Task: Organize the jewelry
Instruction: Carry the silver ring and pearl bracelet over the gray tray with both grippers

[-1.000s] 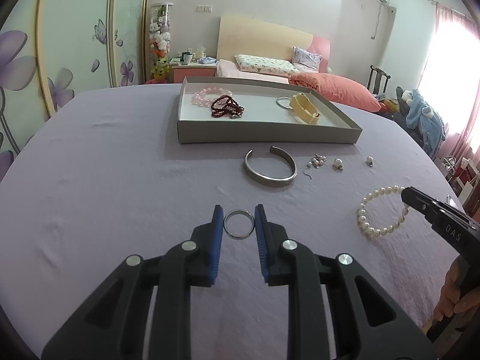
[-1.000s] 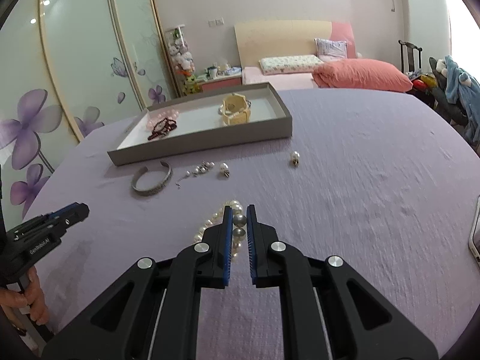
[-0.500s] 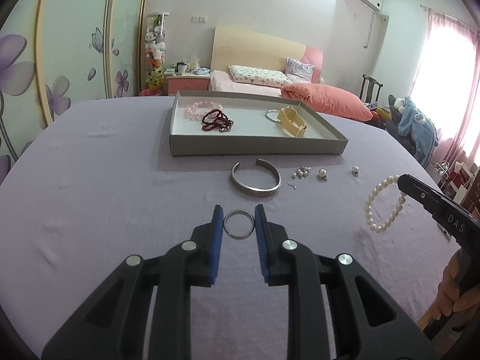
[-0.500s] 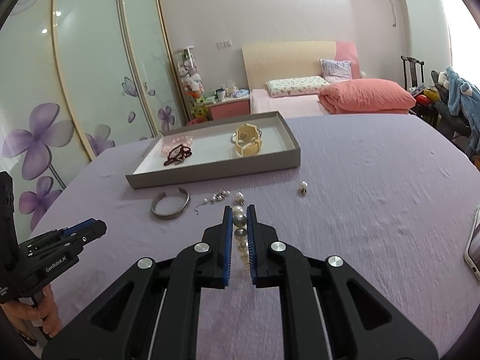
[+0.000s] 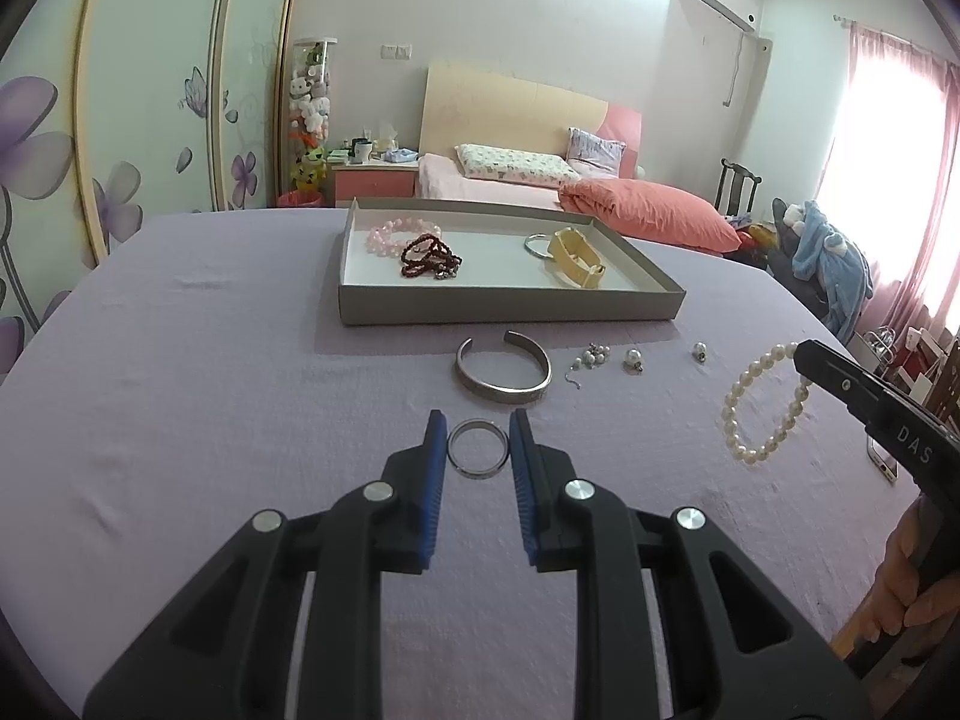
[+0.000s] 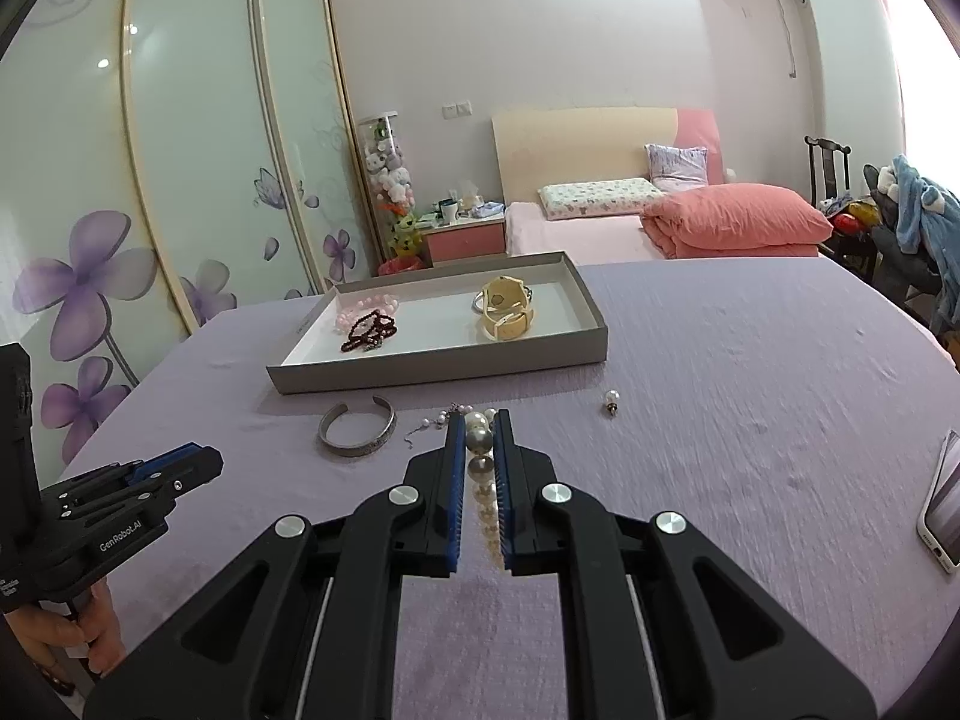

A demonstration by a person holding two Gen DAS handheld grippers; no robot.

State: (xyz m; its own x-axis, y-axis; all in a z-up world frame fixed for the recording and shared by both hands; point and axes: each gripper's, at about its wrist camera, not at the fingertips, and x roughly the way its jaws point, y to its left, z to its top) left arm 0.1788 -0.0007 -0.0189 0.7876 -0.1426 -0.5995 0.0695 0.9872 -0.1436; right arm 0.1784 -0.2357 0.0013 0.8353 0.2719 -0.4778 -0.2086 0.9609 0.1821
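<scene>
Left tongs (image 5: 478, 443) pinching smooth silver ring (image 5: 478, 447), right tongs (image 6: 479, 450) clamped on glossy pearl bracelet (image 6: 480, 462); both held above counter (image 5: 210, 390), near side of grey cardboard tray (image 5: 510, 303) containing pink beads (image 5: 384, 235), dark-red beads (image 5: 429, 257), cream watch (image 5: 577, 258).

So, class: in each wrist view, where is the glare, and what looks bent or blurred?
Left wrist view: the window at right is blown out white; the wardrobe doors bow with fisheye distortion. Right wrist view: the purple tablecloth smears at right; the pearl bracelet between the fingers looks soft.
</scene>
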